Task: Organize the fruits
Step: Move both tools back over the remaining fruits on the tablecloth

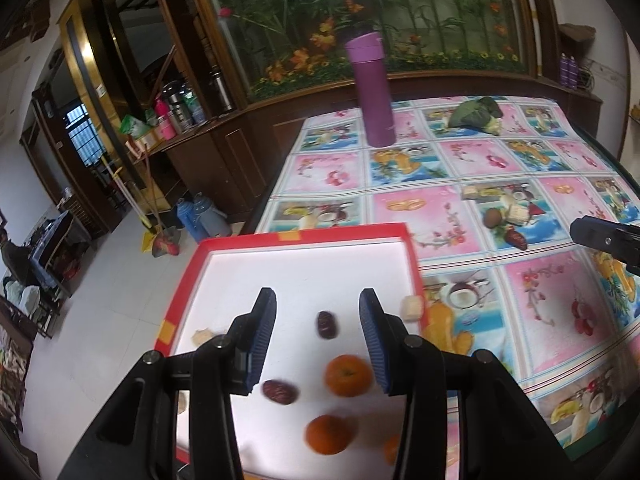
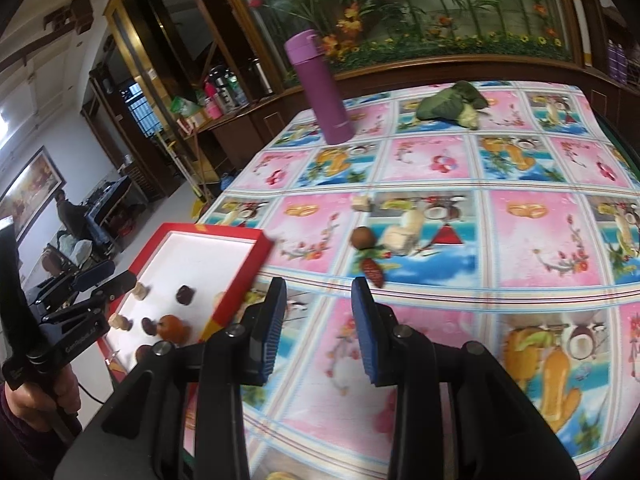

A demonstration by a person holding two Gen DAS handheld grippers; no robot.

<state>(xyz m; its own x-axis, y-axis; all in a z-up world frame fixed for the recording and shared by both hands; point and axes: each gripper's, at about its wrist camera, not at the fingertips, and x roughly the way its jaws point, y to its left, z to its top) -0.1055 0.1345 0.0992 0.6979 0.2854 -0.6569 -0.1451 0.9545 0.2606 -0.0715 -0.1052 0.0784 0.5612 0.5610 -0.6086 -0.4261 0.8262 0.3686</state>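
A red-rimmed white tray [image 1: 306,235] sits at the table's left edge; it also shows in the right wrist view [image 2: 240,280]. In it lie two red dates [image 1: 327,325] [image 1: 280,391], oranges [image 1: 347,374] [image 1: 328,434] and pale fruit pieces [image 1: 202,337]. My left gripper [image 1: 318,318] is open and empty, above the tray over the dates. Out on the cloth lie a red date [image 2: 373,273], a brown round fruit [image 2: 362,237] and pale pieces [image 2: 404,232]. My right gripper [image 2: 319,306] is open and empty, above the cloth short of them.
A purple flask [image 1: 374,90] stands at the table's back. A green leafy bundle [image 1: 478,114] lies at the back right. A pale piece [image 1: 412,308] rests at the tray's right rim. The table's left edge drops to the floor. A planter and cabinets stand behind.
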